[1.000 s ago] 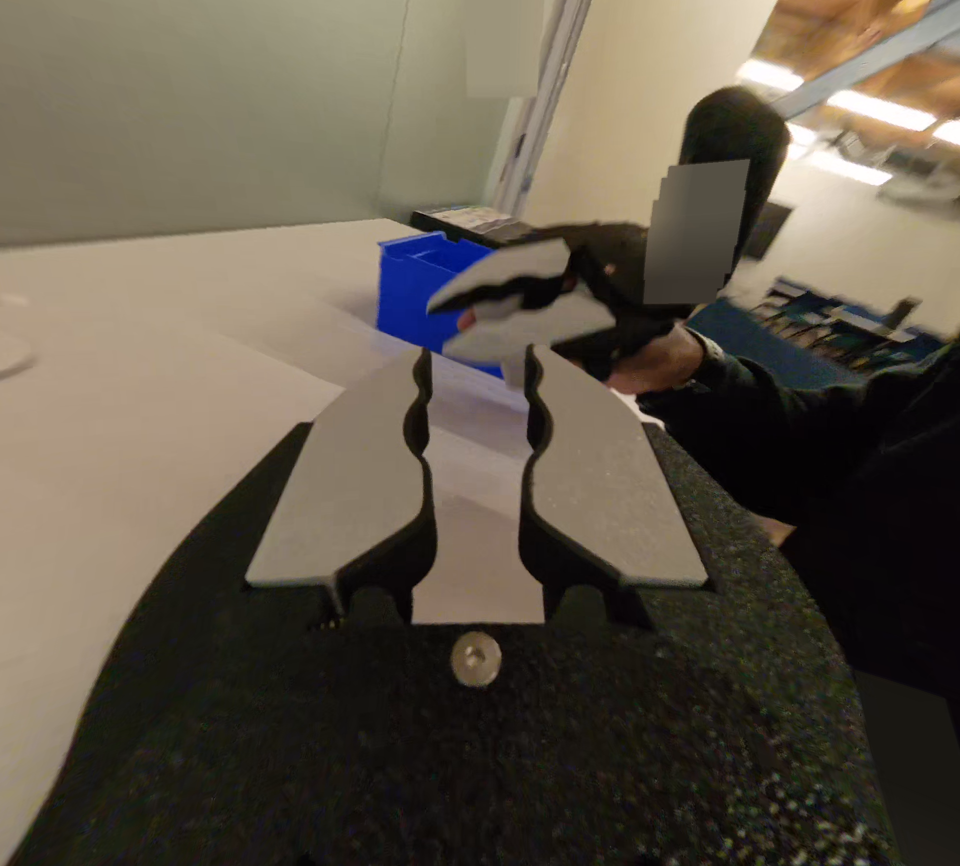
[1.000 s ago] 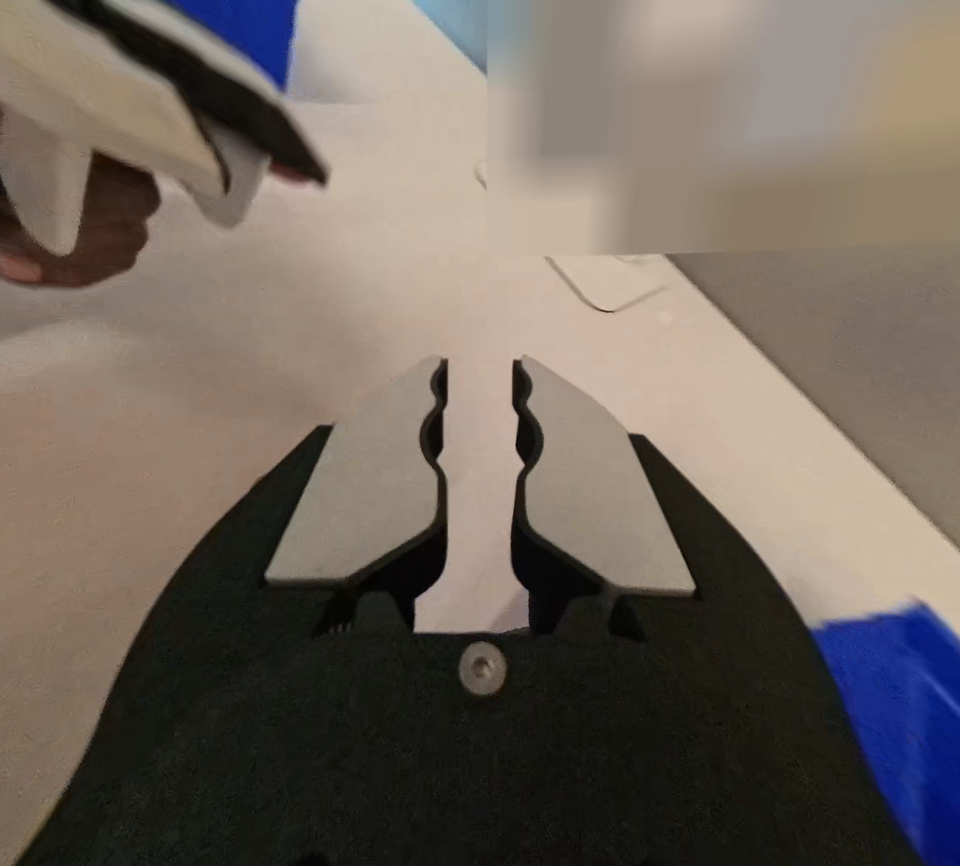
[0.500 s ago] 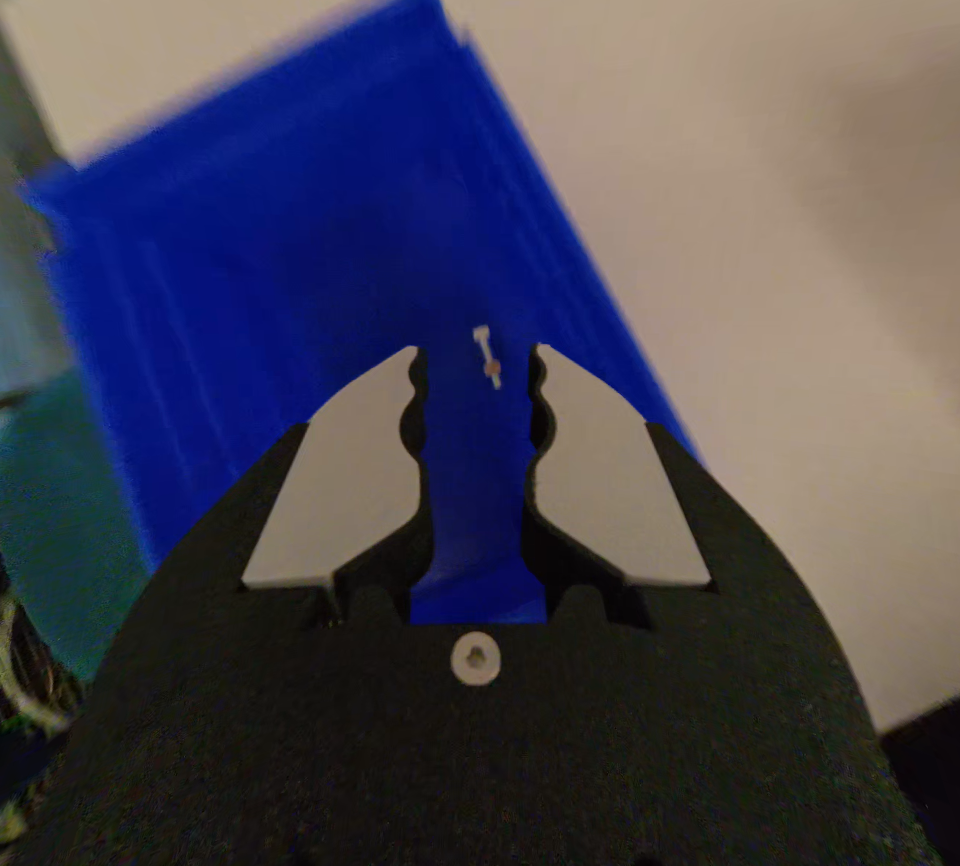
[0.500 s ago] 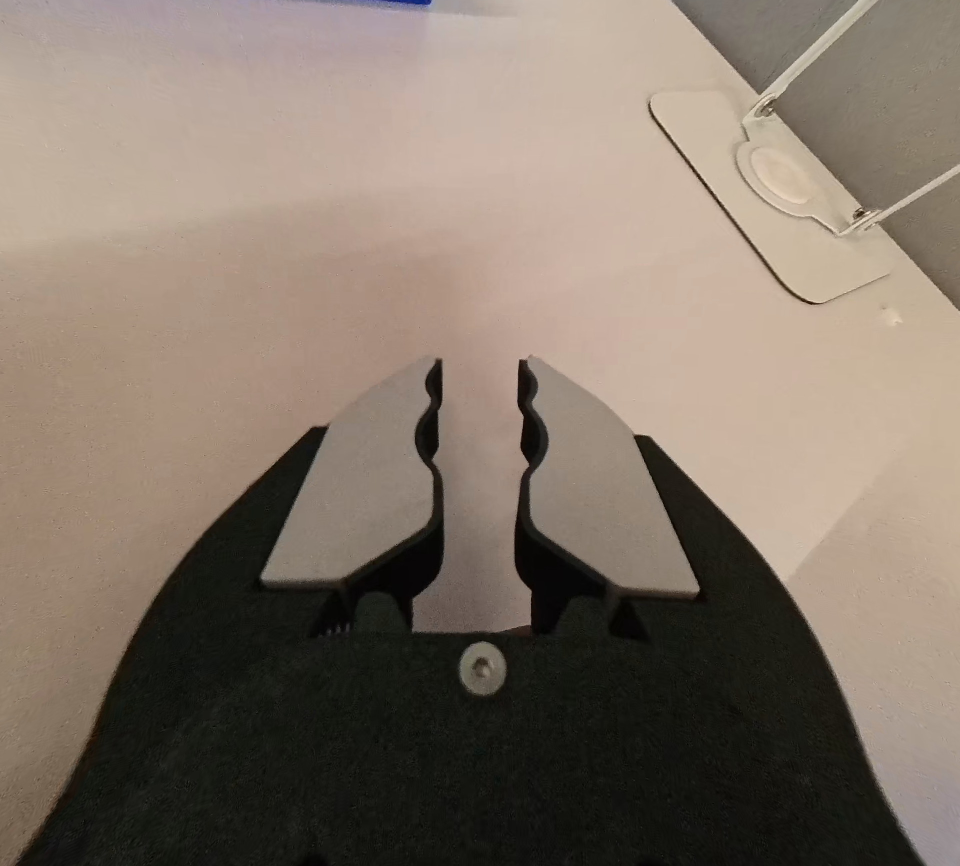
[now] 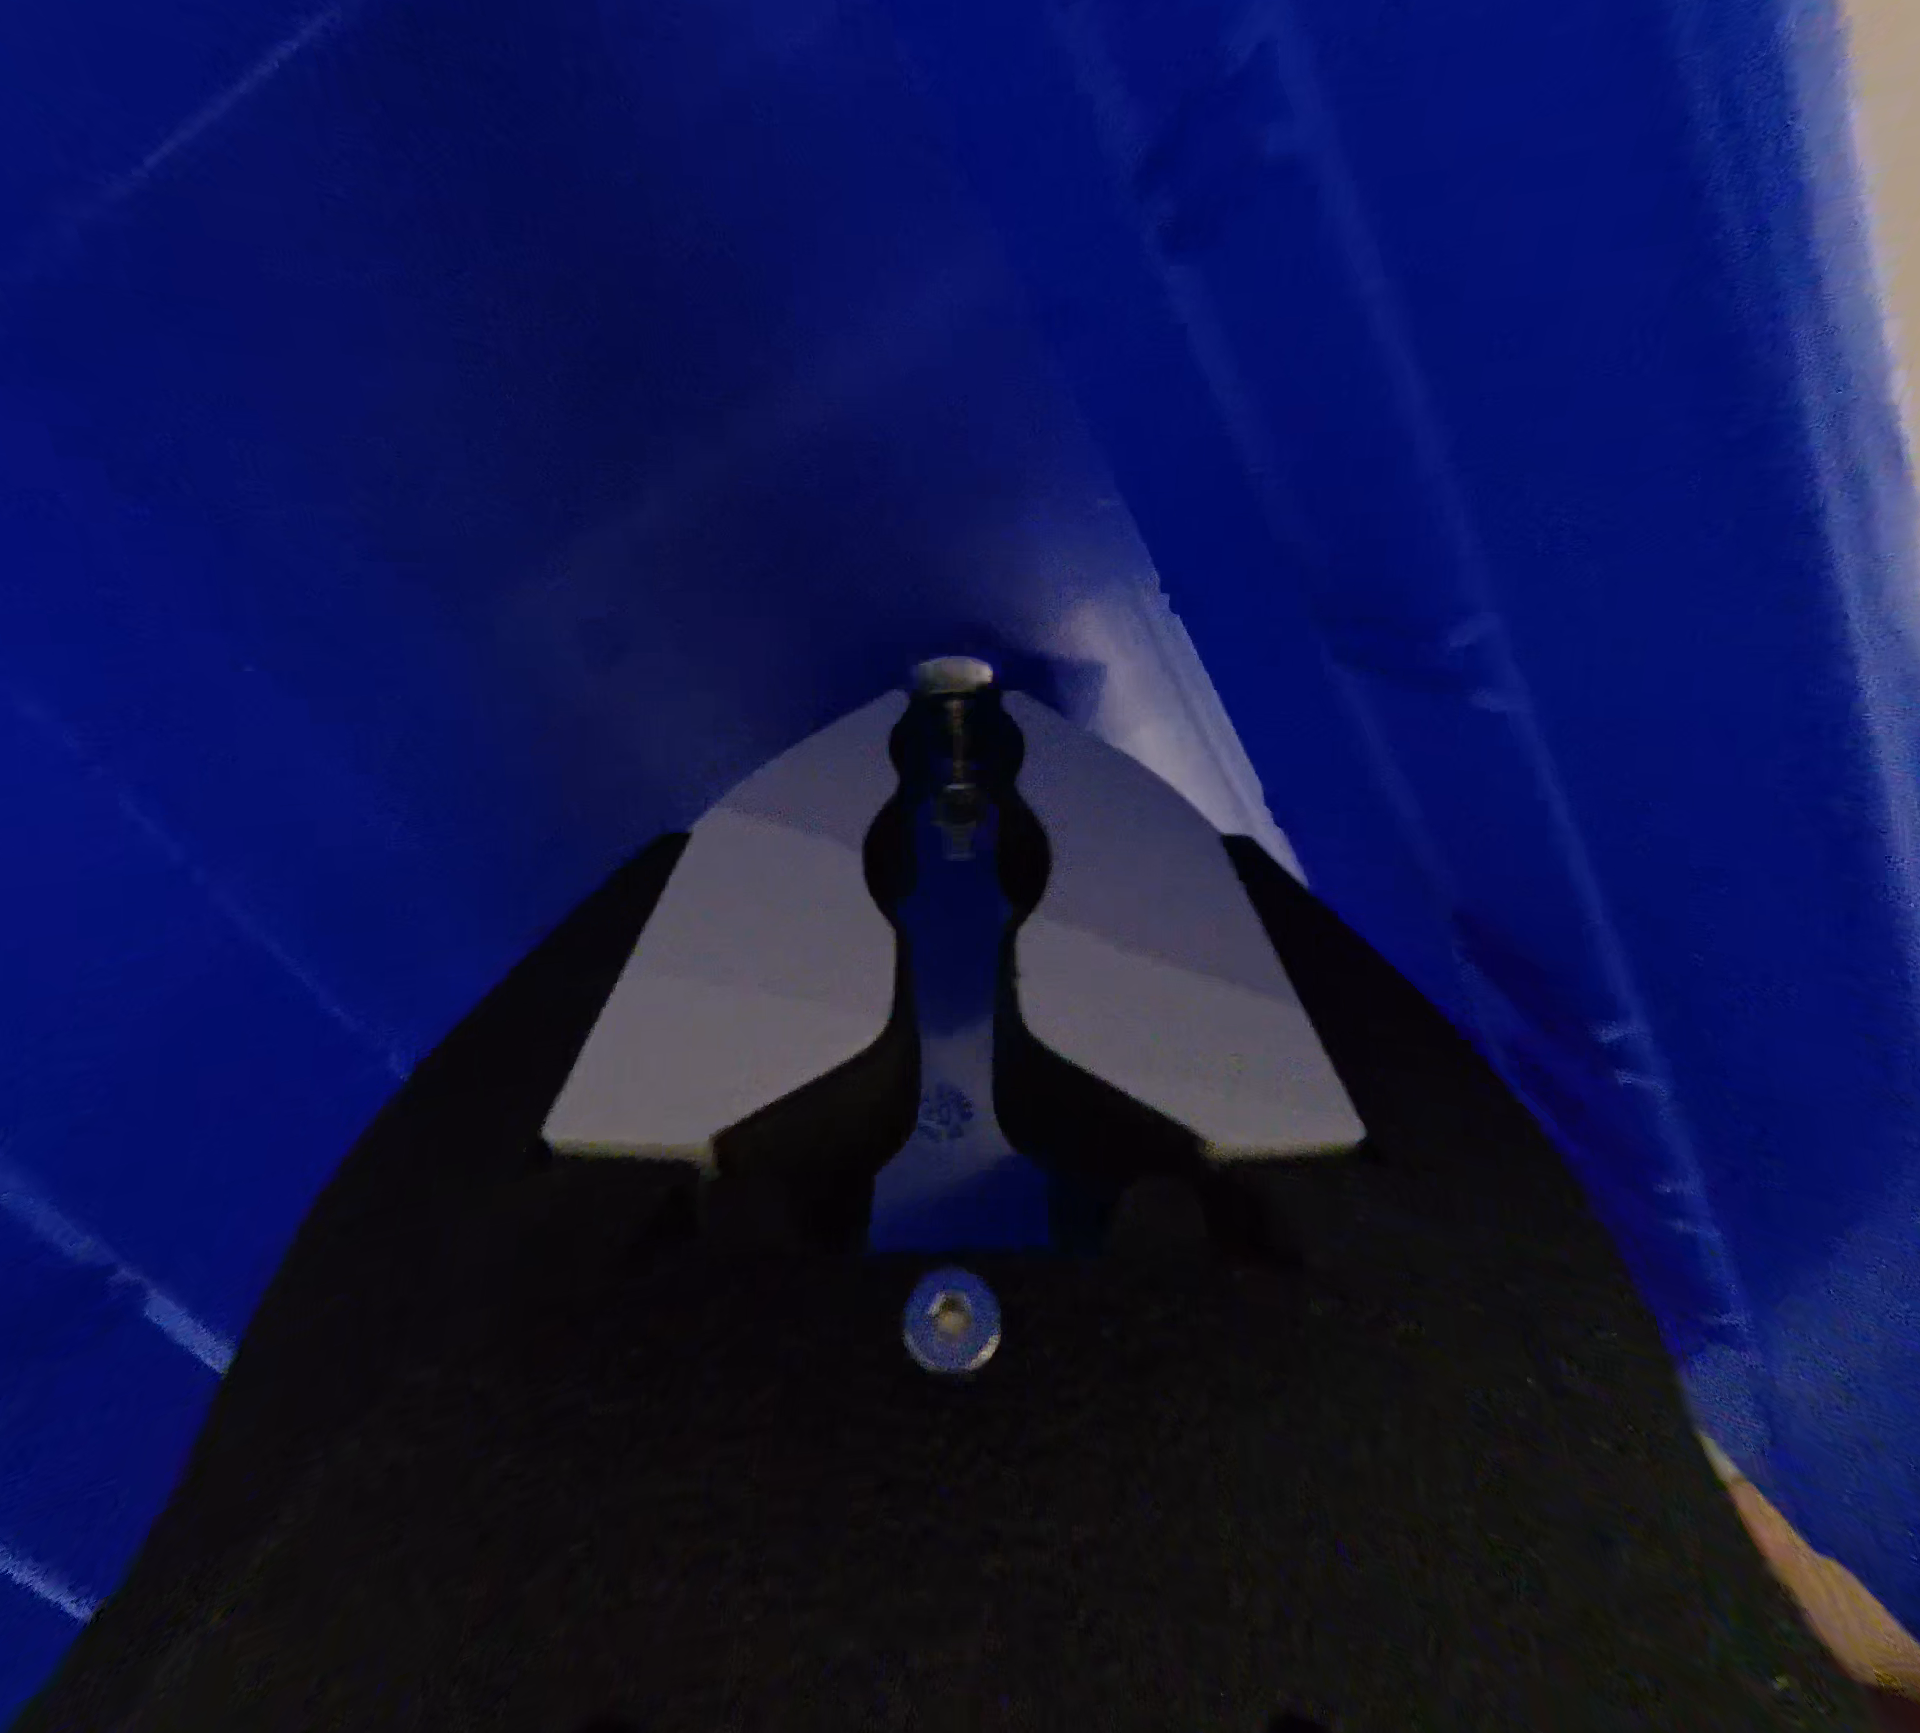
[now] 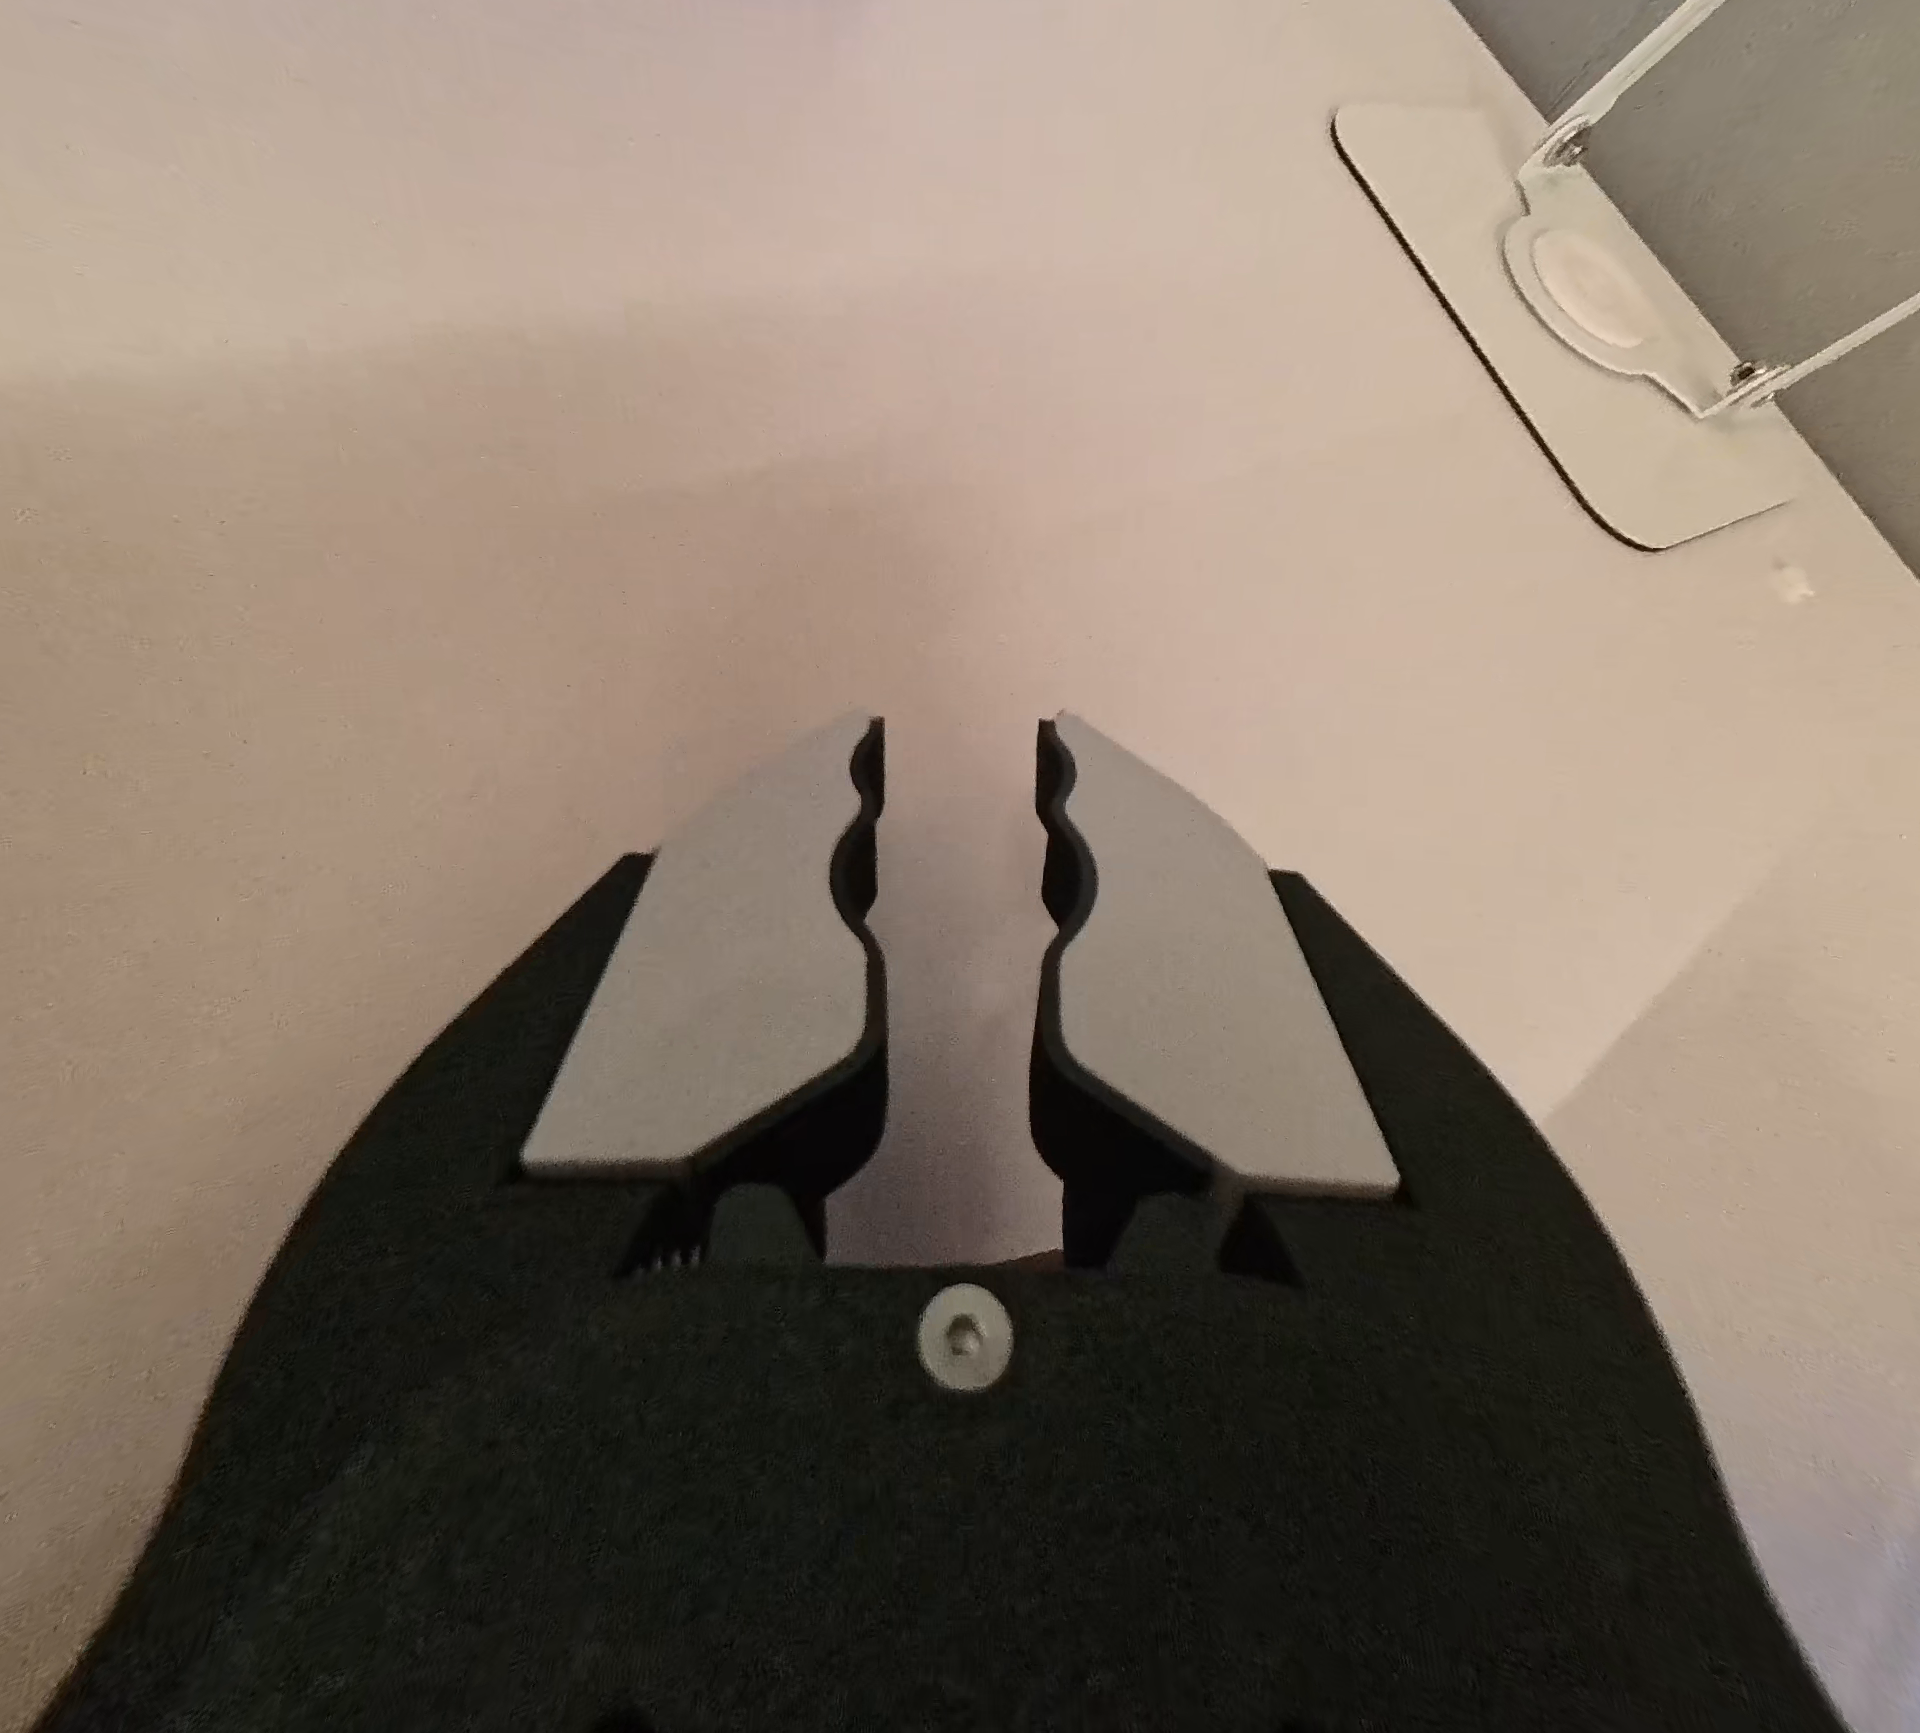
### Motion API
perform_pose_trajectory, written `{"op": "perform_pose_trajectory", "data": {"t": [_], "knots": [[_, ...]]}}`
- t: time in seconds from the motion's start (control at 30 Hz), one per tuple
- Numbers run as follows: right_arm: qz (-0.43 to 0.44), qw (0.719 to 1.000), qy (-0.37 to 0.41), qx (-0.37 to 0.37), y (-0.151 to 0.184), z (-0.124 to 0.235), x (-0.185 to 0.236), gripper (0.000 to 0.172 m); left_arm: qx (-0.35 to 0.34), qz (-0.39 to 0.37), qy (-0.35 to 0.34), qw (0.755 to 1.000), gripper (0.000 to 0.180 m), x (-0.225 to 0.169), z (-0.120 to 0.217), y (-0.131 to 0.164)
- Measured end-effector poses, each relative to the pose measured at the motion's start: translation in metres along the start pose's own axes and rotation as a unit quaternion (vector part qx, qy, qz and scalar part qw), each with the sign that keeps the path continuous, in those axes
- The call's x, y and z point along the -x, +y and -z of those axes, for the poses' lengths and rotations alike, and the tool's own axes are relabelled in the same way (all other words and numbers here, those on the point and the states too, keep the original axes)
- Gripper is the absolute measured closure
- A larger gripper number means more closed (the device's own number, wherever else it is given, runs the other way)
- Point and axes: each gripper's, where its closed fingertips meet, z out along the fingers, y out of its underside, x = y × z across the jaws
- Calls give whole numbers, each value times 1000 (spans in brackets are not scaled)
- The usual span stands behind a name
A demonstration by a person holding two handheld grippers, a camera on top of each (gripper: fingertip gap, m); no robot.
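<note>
**Left claw on a bolt inside the blue bin; right claw spread over bare surface**

Left claw (image 5: 951,696): fingertips drawn close around a small metal bolt (image 5: 952,748), pale round head just past the tips, threaded shank with a nut running back between the fingers. Whether the pads actually press the shank, cannot tell. Blue bin (image 5: 623,281) walls crowd in on left, right and far side, its right wall close beside the right finger.

Right claw (image 6: 961,727): spread, nothing between the fingers. White surface (image 6: 520,333) below. Far right, a white base plate (image 6: 1455,249) with thin struts at the surface edge. Blue bin corner at far left.
</note>
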Motion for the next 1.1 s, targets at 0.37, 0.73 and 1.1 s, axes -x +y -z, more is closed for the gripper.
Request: {"op": "perform_pose_trajectory", "data": {"t": [0.37, 0.73, 1.1], "knots": [[-6, 997, 17, -70, -22, 10, -11, 144, -274, 45, -52, 959, 171, 8, 107, -57], [-15, 941, 123, -314, -133, 34, -52, 142, -651, 7, 353, 672, 172, -229, 179, -219], [17, 943, 178, -280, -84, 17, -59, 139, -601, 105, 468, 639, 172, -272, 85, -237]]}}
